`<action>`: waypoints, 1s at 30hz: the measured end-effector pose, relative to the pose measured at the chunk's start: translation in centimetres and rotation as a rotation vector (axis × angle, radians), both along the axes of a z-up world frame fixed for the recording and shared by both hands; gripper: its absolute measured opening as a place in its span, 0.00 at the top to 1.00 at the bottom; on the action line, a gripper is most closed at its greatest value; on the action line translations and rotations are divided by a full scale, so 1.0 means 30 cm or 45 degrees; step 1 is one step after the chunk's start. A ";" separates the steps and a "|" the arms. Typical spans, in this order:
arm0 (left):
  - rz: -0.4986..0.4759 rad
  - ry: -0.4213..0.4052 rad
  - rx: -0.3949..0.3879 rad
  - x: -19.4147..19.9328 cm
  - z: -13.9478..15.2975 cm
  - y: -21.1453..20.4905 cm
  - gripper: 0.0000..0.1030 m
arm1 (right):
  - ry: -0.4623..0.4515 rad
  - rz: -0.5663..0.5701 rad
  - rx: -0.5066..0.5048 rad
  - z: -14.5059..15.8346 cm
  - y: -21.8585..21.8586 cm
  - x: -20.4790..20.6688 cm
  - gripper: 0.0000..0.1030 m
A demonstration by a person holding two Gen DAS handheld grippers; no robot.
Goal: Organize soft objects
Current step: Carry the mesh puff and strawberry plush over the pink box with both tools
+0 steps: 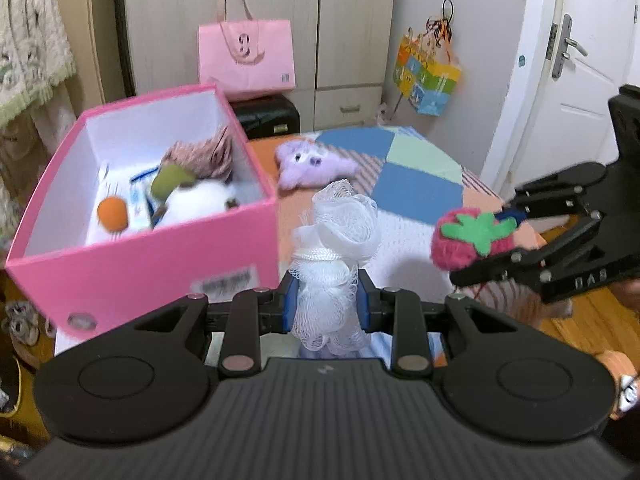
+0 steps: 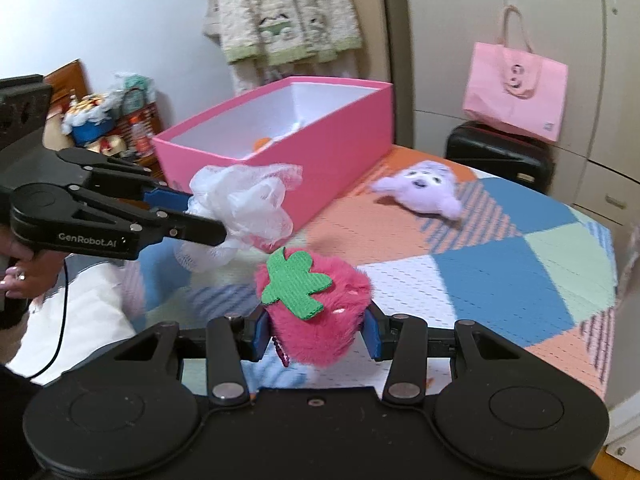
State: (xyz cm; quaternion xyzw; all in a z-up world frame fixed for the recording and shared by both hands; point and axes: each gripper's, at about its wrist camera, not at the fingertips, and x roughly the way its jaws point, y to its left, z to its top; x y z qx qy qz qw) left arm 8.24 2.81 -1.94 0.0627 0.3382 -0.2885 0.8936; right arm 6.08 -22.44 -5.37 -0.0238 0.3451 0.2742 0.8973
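My left gripper (image 1: 326,300) is shut on a white mesh bath sponge (image 1: 336,236) and holds it above the table, just right of the open pink box (image 1: 152,256). It also shows in the right wrist view (image 2: 200,216) with the sponge (image 2: 244,208). My right gripper (image 2: 316,332) is shut on a pink plush strawberry (image 2: 316,304) with a green leaf, held above the patchwork cloth; it shows at the right of the left wrist view (image 1: 476,248). The box (image 2: 344,128) holds several soft toys (image 1: 192,196). A purple plush toy (image 1: 312,162) (image 2: 424,192) lies on the cloth beyond the box.
The patchwork tablecloth (image 2: 500,272) covers a round table. A pink tote bag (image 1: 246,56) sits on a black case (image 1: 268,114) behind the table. Wardrobe doors stand behind, a white door (image 1: 580,80) to the right, and a colourful bag (image 1: 428,76) hangs on the wall.
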 end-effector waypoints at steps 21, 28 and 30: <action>0.154 -0.245 -0.095 0.108 0.176 0.230 0.73 | -0.271 0.204 0.140 0.200 0.271 0.250 0.51; 0.252 -0.189 -0.103 0.369 0.158 0.238 0.73 | -0.314 0.182 0.057 0.215 0.346 0.463 0.51; 0.274 -0.166 -0.098 0.434 0.149 0.240 0.73 | -0.264 0.173 0.042 0.210 0.363 0.542 0.51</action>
